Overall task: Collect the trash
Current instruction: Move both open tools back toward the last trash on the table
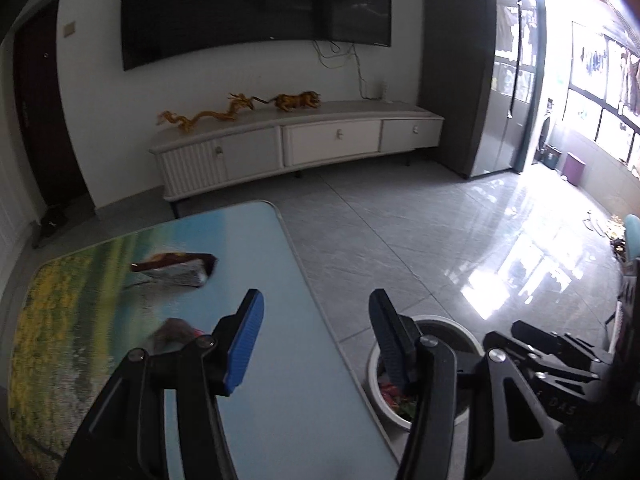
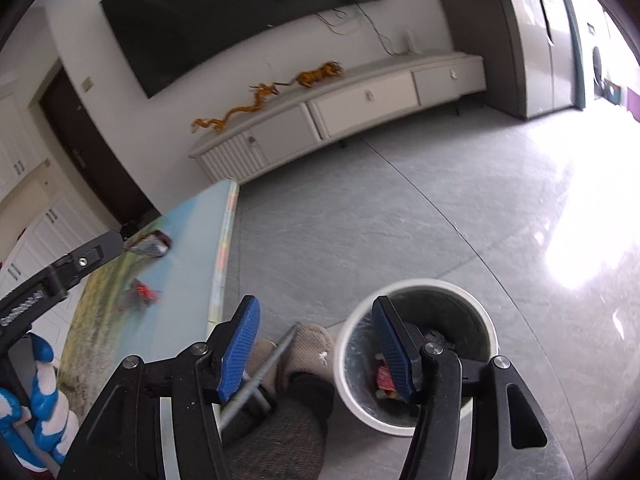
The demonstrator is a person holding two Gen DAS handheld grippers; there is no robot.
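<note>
both grippers, left gripper (image 1: 316, 344) and right gripper (image 2: 316, 346), sit about half open, nothing between the pads. bin (image 2: 416, 292) on the floor already holds trash. 2 wrappers remain on the table (image 1: 280, 380): silver wrapper (image 1: 176, 270), red wrapper (image 1: 176, 330) (blurred). take the near red one first, come in low, pinch flat.

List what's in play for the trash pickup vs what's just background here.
In play:
- silver snack wrapper on the table
- red crumpled wrapper, also on the table
- white bin on the floor, trash already inside
- left gripper, right gripper, jaws open, nothing between them

Background:
- TV
- TV cabinet
- dragon figurine
- slippered foot
</note>
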